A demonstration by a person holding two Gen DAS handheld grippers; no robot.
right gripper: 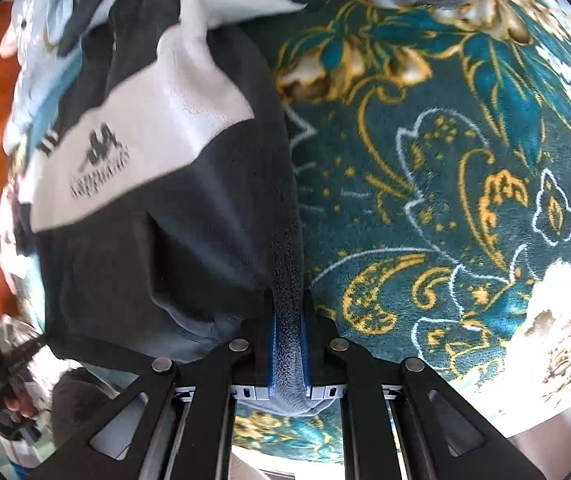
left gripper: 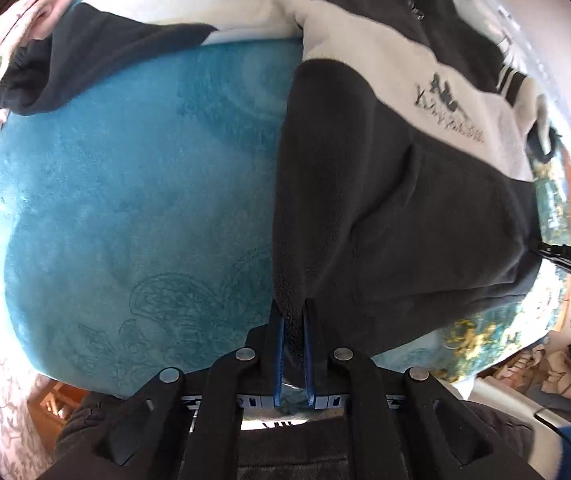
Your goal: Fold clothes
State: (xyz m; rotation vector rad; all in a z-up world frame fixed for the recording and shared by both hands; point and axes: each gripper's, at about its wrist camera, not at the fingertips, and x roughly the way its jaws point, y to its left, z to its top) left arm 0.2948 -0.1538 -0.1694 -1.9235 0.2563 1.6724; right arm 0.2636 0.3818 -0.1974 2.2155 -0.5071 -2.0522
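A black and white fleece jacket [left gripper: 405, 184] lies spread out on a blue-green blanket [left gripper: 133, 208] with gold flowers on it. It looks like a bed, but I cannot tell for sure.

The left hand-held gripper [left gripper: 293, 320] is pressed together and pinches the black bottom hem of the jacket at 1 corner. The right hand-held gripper [right gripper: 288, 312] is pressed together too, and it pinches the hem at the other bottom corner. You can see black cloth squeezed between the blue pads [right gripper: 273, 344] in both wrist views.

The jacket is still mostly flat. The front with the logo [left gripper: 449, 108] faces up. 1 black and white sleeve [left gripper: 85, 52] sticks far out to the side, on the blanket. The other sleeve lies bunched near the top of the jacket.

So I think the folding has only just begun. Both bottom corners are held, and that is the part that is done. The bottom edge has not yet been brought up to the collar. The sleeves have not been tucked in. Most of the job is still left.
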